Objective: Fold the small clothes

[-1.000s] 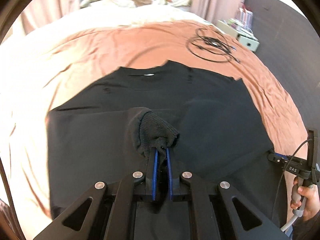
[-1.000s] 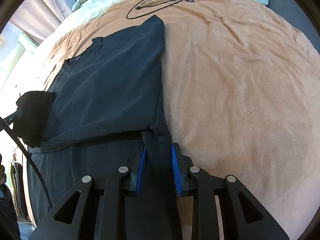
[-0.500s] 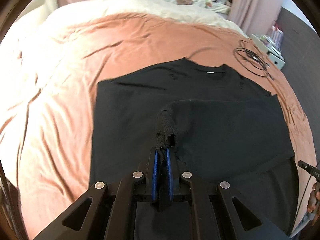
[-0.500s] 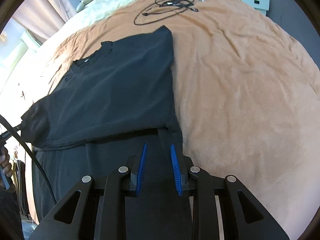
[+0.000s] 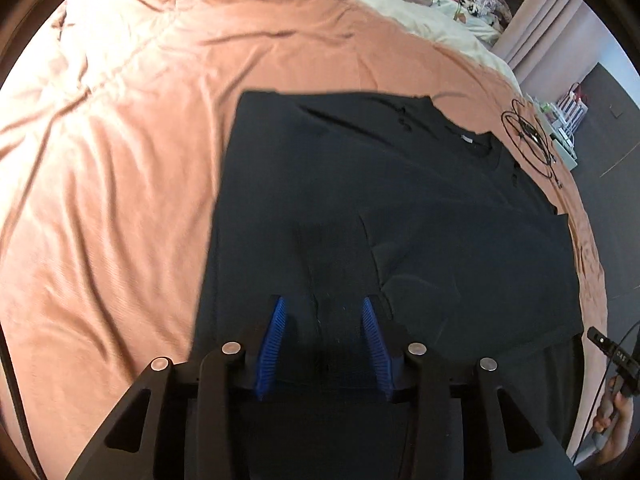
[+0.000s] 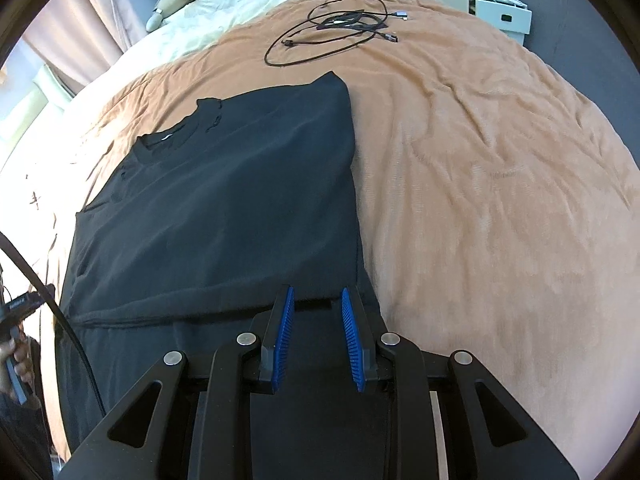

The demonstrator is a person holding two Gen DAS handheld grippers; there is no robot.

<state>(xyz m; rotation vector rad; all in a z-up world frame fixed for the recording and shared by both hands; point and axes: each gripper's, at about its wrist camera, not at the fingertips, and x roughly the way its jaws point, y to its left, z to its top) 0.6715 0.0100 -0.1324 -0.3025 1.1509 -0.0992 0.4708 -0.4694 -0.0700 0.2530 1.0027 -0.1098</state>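
Black sweater (image 5: 400, 208) lies flat on the bed's orange blanket (image 5: 120, 160), frame centre, both sleeves folded inward. Left gripper (image 5: 323, 312) fingers are opening, letting the sleeve cuff lie between them. Right gripper (image 6: 316, 304) fingers stand apart, gripping nothing, over the hem.
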